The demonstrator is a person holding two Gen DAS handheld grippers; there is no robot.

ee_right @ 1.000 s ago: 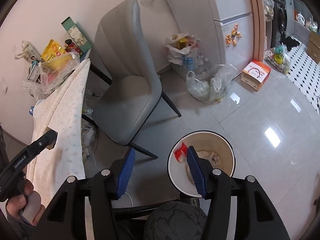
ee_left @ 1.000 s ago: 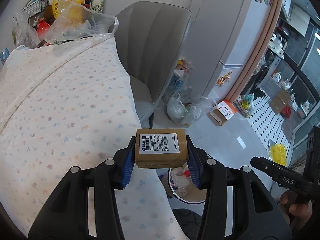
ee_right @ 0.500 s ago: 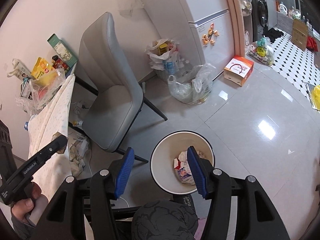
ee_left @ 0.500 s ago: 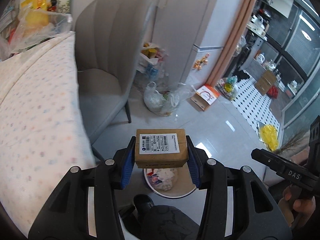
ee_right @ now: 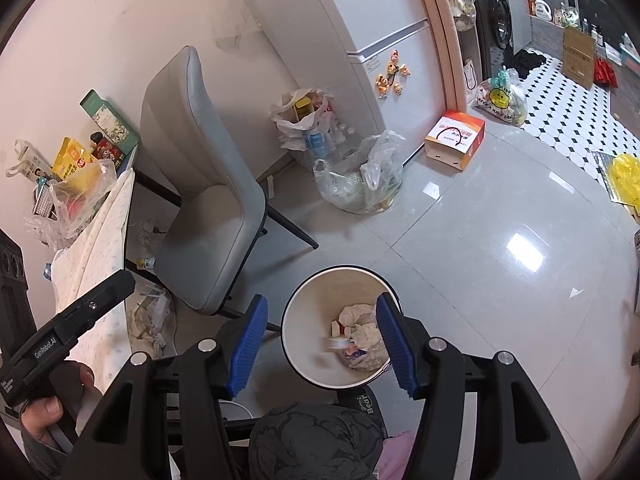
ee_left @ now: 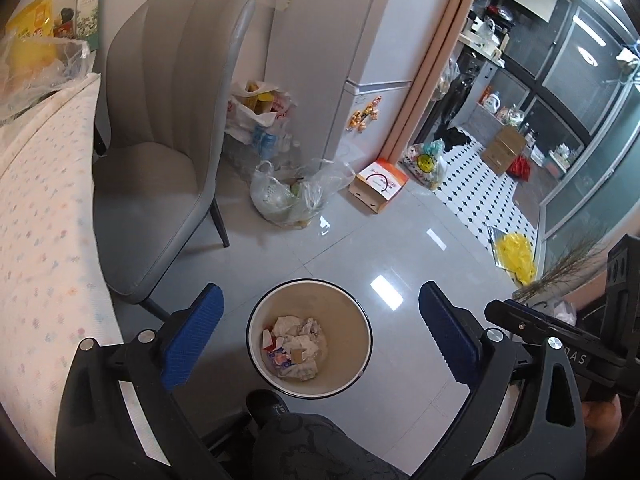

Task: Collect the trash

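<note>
Jaws of left gripper (ee_left: 320, 328) spread wide, empty, directly above trash bin (ee_left: 310, 284). Small brown box (ee_left: 297, 355) lies inside on crumpled paper. Right gripper (ee_right: 318, 344) jaws apart, empty. You clear bin rim, swing to desk (ee_left: 40, 200) for next piece.

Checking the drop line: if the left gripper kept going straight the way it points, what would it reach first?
Most likely the open trash bin on the floor: the left gripper is wide open and empty with the bin centred between its fingers. Nothing shows in between, though depth is uncertain.
</note>
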